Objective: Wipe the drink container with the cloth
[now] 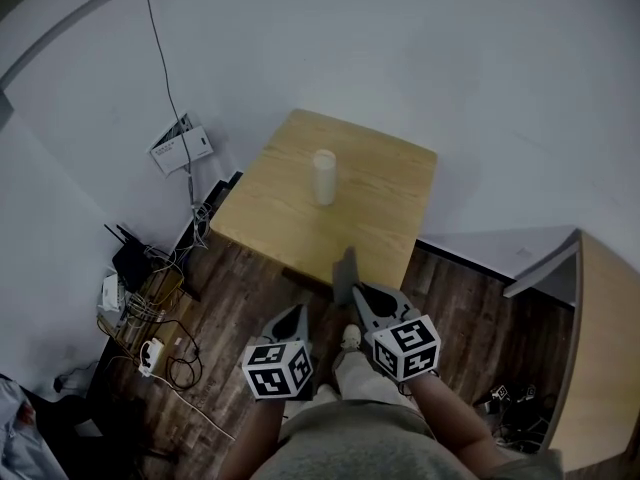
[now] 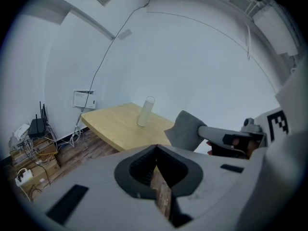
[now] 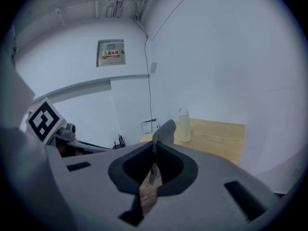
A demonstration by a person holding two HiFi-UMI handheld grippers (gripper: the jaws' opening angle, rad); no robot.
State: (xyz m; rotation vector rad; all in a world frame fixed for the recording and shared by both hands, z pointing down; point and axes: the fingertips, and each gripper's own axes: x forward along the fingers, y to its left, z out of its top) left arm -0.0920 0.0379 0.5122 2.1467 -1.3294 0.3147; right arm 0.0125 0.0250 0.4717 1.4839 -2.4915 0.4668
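A white cylindrical drink container (image 1: pixel 323 176) stands upright near the middle of a small wooden table (image 1: pixel 380 203); it also shows in the left gripper view (image 2: pixel 146 111) and the right gripper view (image 3: pixel 184 124). Both grippers hang over the dark wood floor, short of the table's near edge. My right gripper (image 1: pixel 358 290) is shut on a grey cloth (image 1: pixel 345 272), which sticks up past its jaws (image 3: pixel 165 130). From the left gripper view the cloth (image 2: pixel 186 130) hangs off the right gripper (image 2: pixel 226 137). My left gripper (image 1: pixel 296 314) is shut with nothing in it (image 2: pixel 156 147).
A router (image 1: pixel 130 263), cables and a power strip (image 1: pixel 152 353) lie on the floor at the left, against the wall. A white box (image 1: pixel 180 146) hangs on the wall. A wooden cabinet (image 1: pixel 605 348) stands at the right. The person's legs are below the grippers.
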